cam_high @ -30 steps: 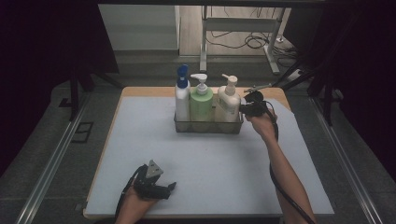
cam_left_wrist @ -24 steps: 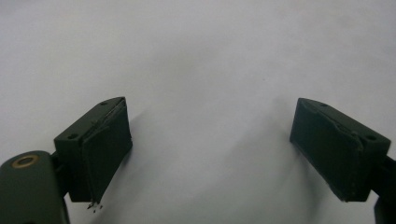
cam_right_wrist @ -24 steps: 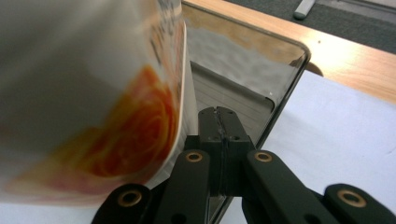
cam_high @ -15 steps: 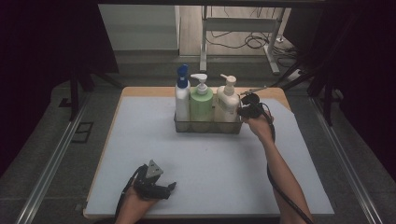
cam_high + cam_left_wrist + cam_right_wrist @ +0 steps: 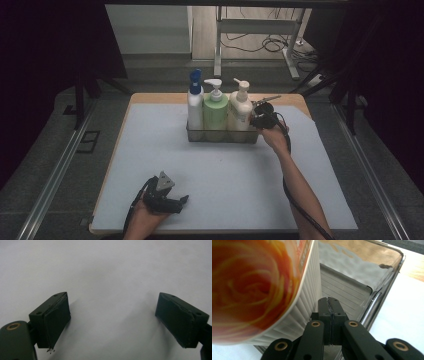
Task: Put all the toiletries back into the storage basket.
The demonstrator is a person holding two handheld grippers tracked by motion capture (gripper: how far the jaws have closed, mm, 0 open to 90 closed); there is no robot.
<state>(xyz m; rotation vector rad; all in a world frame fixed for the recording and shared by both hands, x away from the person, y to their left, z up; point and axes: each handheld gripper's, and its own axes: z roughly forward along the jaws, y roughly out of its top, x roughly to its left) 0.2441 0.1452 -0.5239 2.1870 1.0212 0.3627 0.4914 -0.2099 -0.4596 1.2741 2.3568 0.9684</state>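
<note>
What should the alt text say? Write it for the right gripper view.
The right tool, jaws pressed together and holding nothing, sits against the end wall of a clear tray. A cream bottle with an orange swirl label looms at left, standing in the tray.

Tall white plastic spray bottle [image 5: 195,111] w/ blue cap. Squat pale-green plastic pump bottle [image 5: 215,116], white pump head. Cream plastic pump bottle [image 5: 240,112], label w/ orange-red-yellow rose swirl, ribbed cream sides. Clear see-through rectangular plastic tray [image 5: 223,136]. Table: flat pale grey-white mat [image 5: 225,175], light wood edge. Black two-jaw right gripper [image 5: 329,305], brass-coloured rivets; black two-jaw left gripper [image 5: 112,320], grey three-cornered plate on top.
</note>
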